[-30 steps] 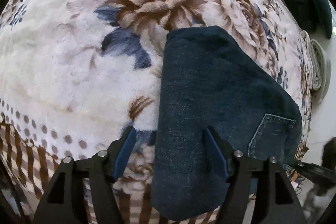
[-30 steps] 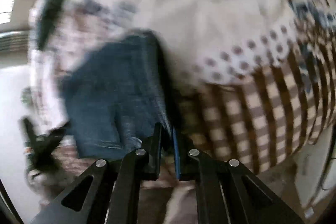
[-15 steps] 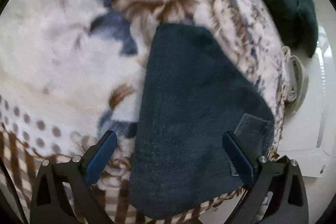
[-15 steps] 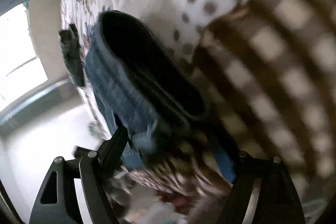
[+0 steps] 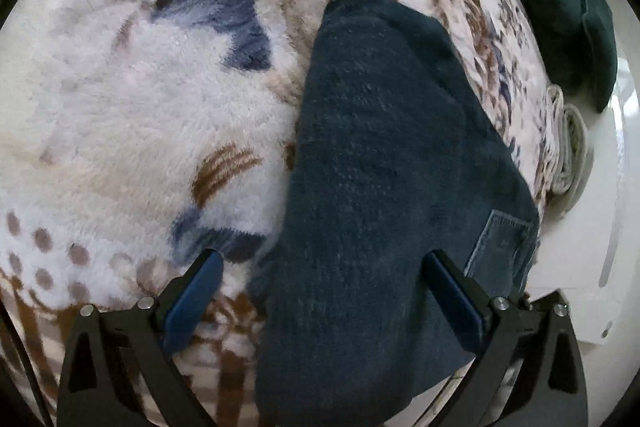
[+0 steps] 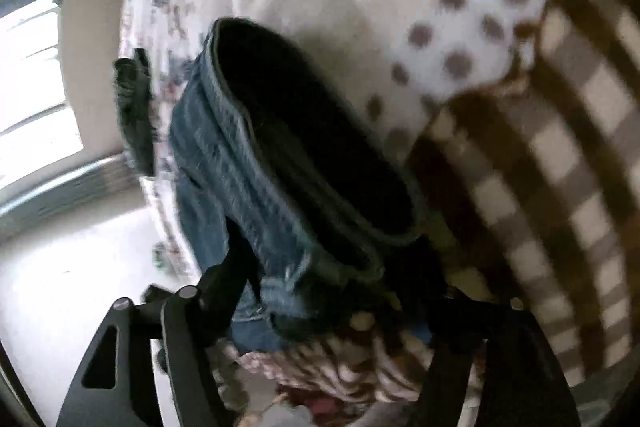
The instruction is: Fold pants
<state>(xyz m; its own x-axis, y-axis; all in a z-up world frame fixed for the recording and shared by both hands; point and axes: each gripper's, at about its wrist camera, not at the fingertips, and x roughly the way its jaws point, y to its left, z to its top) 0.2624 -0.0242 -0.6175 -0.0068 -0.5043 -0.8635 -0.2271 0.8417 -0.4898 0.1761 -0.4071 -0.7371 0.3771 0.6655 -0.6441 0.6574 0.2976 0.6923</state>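
Left tool (image 5: 320, 279) & right tool (image 6: 332, 291) both spread over folded pants (image 5: 384, 187), no pinch.

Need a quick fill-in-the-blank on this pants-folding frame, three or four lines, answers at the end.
1. The folded jeans lie on a blanket printed with large ____.
2. The left gripper has its jaws ____, nothing pinched.
3. The patch sewn on the jeans near the left gripper's right finger is a ____.
4. The blanket's border near the right gripper carries a brown and cream ____ pattern.

Missing words: flowers; open; pocket; checked
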